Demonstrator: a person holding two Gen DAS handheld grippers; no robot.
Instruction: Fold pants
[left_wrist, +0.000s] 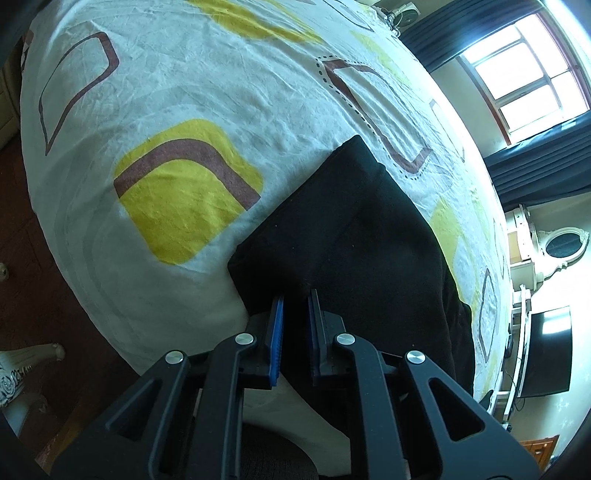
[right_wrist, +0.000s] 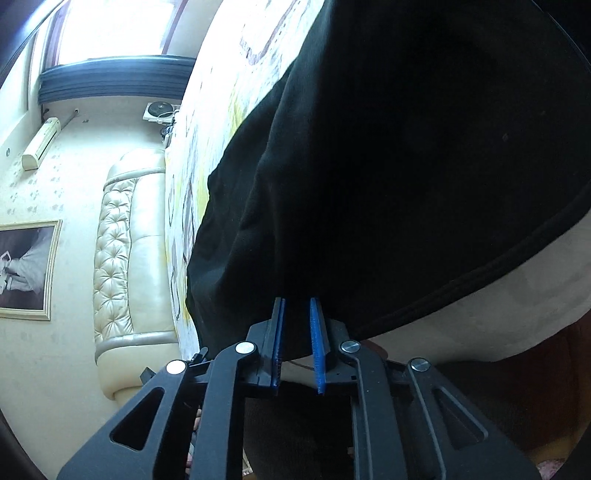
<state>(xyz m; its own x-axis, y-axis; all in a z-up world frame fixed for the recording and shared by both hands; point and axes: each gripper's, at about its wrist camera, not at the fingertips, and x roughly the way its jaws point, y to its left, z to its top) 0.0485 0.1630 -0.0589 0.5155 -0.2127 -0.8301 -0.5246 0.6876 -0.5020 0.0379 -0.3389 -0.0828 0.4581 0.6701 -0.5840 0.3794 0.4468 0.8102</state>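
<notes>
Black pants (left_wrist: 343, 236) on bed (left_wrist: 166, 103), near edge, long axis running away from both grippers. Left gripper (left_wrist: 296, 301), right gripper (right_wrist: 297, 306): jaws narrow, seemingly pinching near hem.

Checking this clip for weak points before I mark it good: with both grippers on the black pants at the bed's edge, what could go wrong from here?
1. The left gripper pinches only the near edge of the pants; thin cloth could slip out on a lift.
2. The right gripper grips a bunched hem, so it may catch just one layer and leave the fold uneven.
3. The pants lie by the edge of the bedsheet; a pull could drag them off.
</notes>
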